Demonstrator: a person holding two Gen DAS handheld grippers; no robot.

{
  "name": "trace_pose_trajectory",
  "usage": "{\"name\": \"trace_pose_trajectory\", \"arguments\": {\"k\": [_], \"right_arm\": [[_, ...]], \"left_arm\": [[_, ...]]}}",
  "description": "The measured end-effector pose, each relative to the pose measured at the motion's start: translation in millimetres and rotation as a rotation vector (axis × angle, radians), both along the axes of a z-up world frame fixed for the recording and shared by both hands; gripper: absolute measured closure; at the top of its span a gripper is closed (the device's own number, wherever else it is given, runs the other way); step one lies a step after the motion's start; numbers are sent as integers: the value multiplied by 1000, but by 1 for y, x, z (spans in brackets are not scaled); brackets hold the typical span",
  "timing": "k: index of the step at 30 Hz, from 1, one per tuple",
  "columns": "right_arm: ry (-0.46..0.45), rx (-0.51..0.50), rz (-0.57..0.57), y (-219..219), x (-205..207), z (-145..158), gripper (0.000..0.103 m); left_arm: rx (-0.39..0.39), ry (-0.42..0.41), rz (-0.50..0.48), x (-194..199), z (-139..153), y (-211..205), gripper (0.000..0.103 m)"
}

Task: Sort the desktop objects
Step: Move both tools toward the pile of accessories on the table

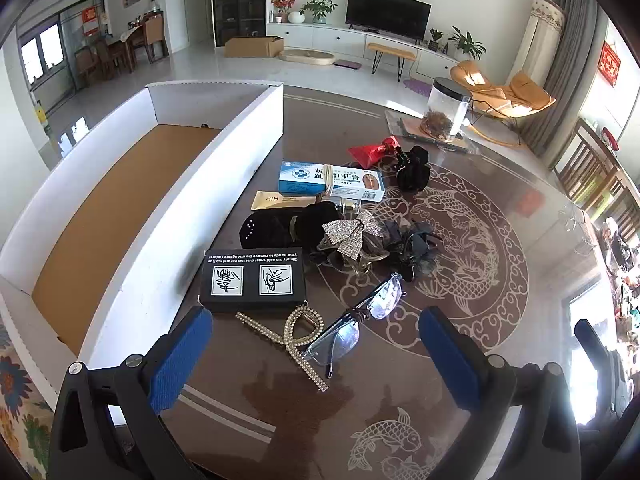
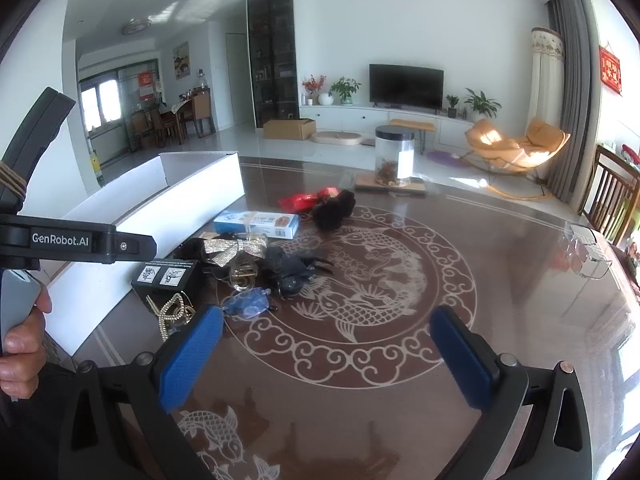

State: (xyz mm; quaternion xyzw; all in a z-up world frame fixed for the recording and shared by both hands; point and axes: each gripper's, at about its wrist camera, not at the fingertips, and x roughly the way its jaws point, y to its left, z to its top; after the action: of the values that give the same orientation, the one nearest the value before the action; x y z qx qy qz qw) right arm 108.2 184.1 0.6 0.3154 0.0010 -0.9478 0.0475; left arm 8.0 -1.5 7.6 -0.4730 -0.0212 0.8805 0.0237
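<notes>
A pile of small objects lies on the brown table beside a white cardboard box [image 1: 168,216] with a brown floor. Nearest my open left gripper [image 1: 316,324] are a rhinestone hair clip [image 1: 296,336], glasses [image 1: 360,316] and a black printed box [image 1: 252,280]. Behind them lie a silver bow clip [image 1: 352,232], black hair pieces [image 1: 412,248], a blue-white medicine box [image 1: 332,180], a black scrunchie [image 1: 414,168] and a red packet [image 1: 370,150]. My right gripper [image 2: 326,324] is open and empty above the table, right of the pile [image 2: 248,256]. The white box also shows in the right wrist view [image 2: 160,216].
A clear jar with a black lid [image 1: 446,110] stands on a board at the table's far side. Wooden chairs [image 1: 596,176] stand at the right edge. The left gripper's body and the hand holding it [image 2: 24,336] fill the left of the right wrist view.
</notes>
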Motion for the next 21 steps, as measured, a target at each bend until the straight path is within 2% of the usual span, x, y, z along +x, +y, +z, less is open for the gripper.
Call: {"name": "trace_pose_trajectory", "arguments": {"k": [6,10,17,21], "right_arm": [[-96,-4,-15,2,-4,-9,0],[-108,2,-33,3,-5,-9,0],[-153,9,-26,-11,-8,-17,0],[-177,2,-28,-15,-12,-25,0]], "left_arm": [[-15,2,-8,2,1,3,0],[-16,-37,-17,0,-5,2,0],[-27,-18,-10,2,-1,0,0],[-53,-57,7,-1,-4,-2,0]]}}
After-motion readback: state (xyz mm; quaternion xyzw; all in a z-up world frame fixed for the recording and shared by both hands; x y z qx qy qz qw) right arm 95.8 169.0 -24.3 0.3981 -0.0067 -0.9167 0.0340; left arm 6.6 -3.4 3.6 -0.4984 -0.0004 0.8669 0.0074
